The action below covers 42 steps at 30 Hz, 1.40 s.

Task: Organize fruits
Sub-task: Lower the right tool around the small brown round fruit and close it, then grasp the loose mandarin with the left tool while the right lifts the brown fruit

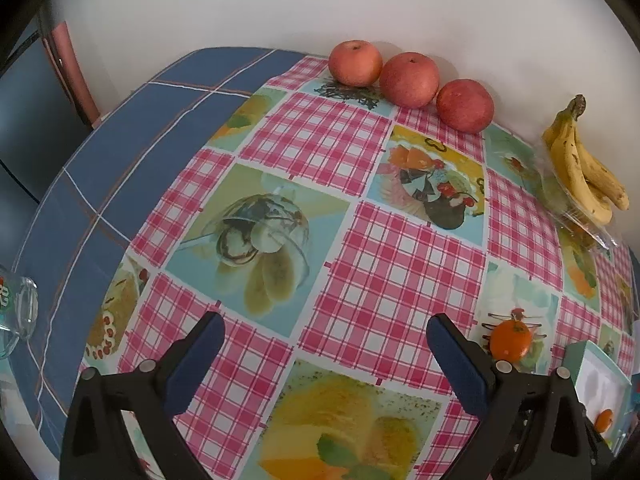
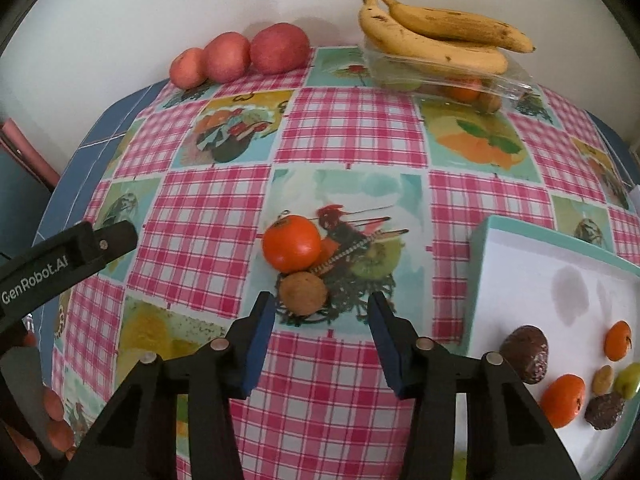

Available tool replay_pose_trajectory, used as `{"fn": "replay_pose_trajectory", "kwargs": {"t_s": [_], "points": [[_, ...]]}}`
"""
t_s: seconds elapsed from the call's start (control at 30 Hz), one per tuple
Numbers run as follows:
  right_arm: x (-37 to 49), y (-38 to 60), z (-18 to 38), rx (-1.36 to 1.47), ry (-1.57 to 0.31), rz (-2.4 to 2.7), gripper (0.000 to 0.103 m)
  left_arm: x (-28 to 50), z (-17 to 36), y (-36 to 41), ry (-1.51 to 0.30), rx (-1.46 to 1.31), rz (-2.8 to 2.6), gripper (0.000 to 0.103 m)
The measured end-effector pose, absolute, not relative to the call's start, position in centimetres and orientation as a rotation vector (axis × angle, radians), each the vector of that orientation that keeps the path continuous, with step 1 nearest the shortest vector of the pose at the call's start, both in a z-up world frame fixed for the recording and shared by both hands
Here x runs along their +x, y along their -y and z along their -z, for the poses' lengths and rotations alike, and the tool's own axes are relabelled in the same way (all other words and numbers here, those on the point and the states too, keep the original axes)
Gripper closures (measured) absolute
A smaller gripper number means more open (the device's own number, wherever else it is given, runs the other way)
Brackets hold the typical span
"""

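Observation:
An orange tangerine (image 2: 292,249) and a small brown round fruit (image 2: 303,294) lie touching each other on the picture tablecloth. My right gripper (image 2: 322,302) is open, its blue fingertips (image 2: 264,320) on either side of the brown fruit's near edge, not pressing it. My left gripper (image 1: 325,328) stands wide open over the cloth with nothing between its fingers; the tangerine (image 1: 511,340) sits just right of its right finger. A white tray with a teal rim (image 2: 480,264) holds several small fruits, among them a tangerine (image 2: 564,400) and a dark brown fruit (image 2: 526,352).
Three red apples (image 2: 240,56) line the back wall. Bananas (image 2: 436,36) rest on a clear plastic box (image 2: 508,84) at the back right. A glass (image 1: 16,312) stands at the left edge, on the blue cloth (image 1: 120,140). A person's hand (image 2: 52,420) holds the left gripper (image 2: 80,256).

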State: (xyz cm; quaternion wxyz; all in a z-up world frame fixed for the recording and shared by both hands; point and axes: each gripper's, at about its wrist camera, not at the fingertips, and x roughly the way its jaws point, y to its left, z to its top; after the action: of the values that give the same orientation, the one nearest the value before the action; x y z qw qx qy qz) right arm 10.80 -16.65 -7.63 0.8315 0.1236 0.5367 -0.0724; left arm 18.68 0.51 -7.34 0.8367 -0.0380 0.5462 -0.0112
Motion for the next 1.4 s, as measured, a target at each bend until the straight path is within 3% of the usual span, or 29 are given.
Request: {"fn": "replay_pose_trajectory", "kwargs": {"t_s": [0.23,0.4,0.5,0.9,1.0,1.4], "points": [[11.3,16.0,8.5,0.26,-1.159,0.136,0.067,18.6,7.5,-0.3,-1.159,-0.065,0.025,0.001],[11.4,16.2,8.6,0.283,-1.156,0.129,0.069,18.7,7.5,-0.2,-1.158,-0.06,0.024,0.001],[11.5,16.2,8.8,0.291,-1.154,0.129,0.074,18.7,7.4,-0.2,-1.158,-0.056,0.022,0.001],[10.8,17.3,7.7,0.306,-1.129,0.146,0.075,18.2,7.0,1.6,-1.166,-0.075,0.062,0.001],[10.2,18.8,7.2,0.337,-1.121,0.17,0.075,18.0,7.2,2.5,-1.18,-0.087,0.092,0.012],[7.7,24.7,3.7,0.345,-1.029,0.285,0.075,17.5,8.3,8.5,-1.22,-0.169,0.316,0.024]]}}
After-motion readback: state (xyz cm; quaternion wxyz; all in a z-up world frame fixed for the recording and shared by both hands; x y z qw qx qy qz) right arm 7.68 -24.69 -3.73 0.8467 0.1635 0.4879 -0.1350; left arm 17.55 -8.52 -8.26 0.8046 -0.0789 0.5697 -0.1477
